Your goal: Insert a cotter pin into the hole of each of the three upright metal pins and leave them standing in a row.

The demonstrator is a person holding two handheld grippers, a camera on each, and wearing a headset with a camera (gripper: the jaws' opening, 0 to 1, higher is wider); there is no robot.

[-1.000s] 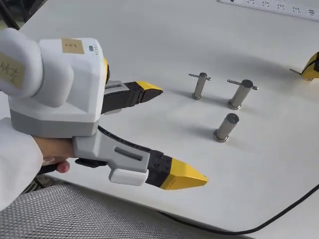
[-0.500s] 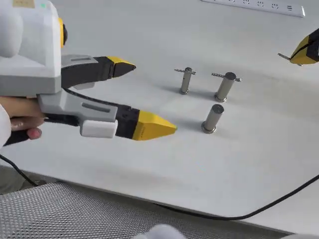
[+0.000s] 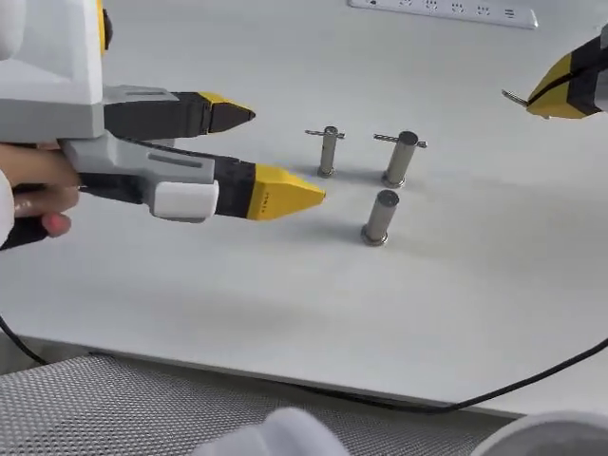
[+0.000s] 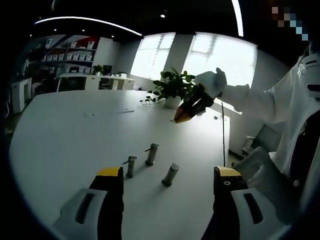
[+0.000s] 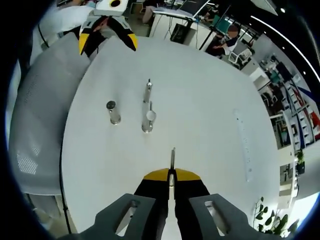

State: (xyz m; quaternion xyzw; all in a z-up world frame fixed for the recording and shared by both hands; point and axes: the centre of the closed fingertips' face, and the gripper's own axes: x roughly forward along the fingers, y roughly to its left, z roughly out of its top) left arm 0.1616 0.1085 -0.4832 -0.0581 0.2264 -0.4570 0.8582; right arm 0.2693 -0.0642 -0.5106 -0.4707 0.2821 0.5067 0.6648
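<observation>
**Head view.** I am logging the left gripper [image 3: 271, 157] at the left with a hand on its grip. Its jaws are standing wide apart and gripping nothing, tips pointing toward the pins. Bare white worktop [image 3: 237, 285] is lying open between those tips and the pins.

Three metal pins are standing upright in a triangle. The rear-left pin [image 3: 328, 152] and rear-right pin [image 3: 400, 159] are each carrying a cotter pin crosswise through the head. The front pin [image 3: 380, 218] is showing a bare head.

The right gripper [image 3: 556, 87] is hanging at the upper right edge, well apart from the pins, with a loose cotter pin [image 3: 514, 97] sticking out of its tips. A power strip [image 3: 442, 9] is lying along the far edge, and a black cable [image 3: 456, 404] is trailing near the curved near edge.

**Left gripper view.** I am seeing its own jaws rising wide apart, with all three pins beyond and between them. The right gripper [image 4: 192, 107] is hanging above the worktop.

**Right gripper view.** Its jaws are pressing together on the loose cotter pin [image 5: 172, 159], which is pointing across open worktop toward the pins. The front pin [image 5: 114, 113] is standing left of the other two.
</observation>
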